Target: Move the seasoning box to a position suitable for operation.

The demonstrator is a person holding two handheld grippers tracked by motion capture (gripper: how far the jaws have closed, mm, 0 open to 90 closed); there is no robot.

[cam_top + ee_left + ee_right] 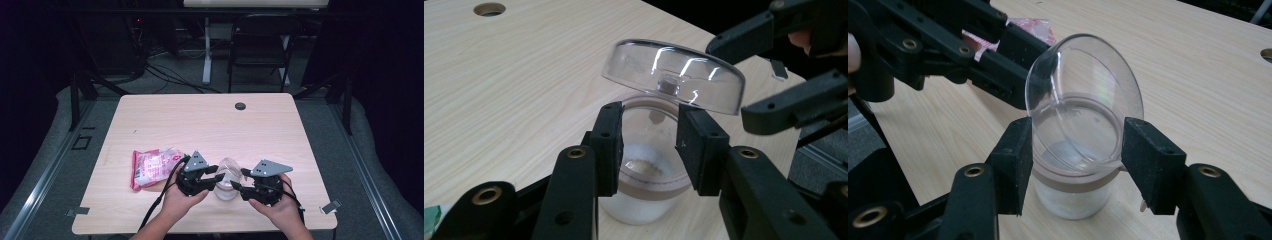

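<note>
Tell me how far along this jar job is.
Done: the clear lid is lifted and tilted up off the jar. In hand: the left gripper and right gripper both straddle the jar's neck. Left: the pink packet lies untouched on the table.

Right gripper (1073,160) with jaws apart flanking a clear jar (1070,187), domed transparent lid (1085,100) tilted open above its tan rim, left gripper (948,45) beyond, pale wooden table (1198,75).

The print on the pink packet (151,168) is too small to read.
</note>
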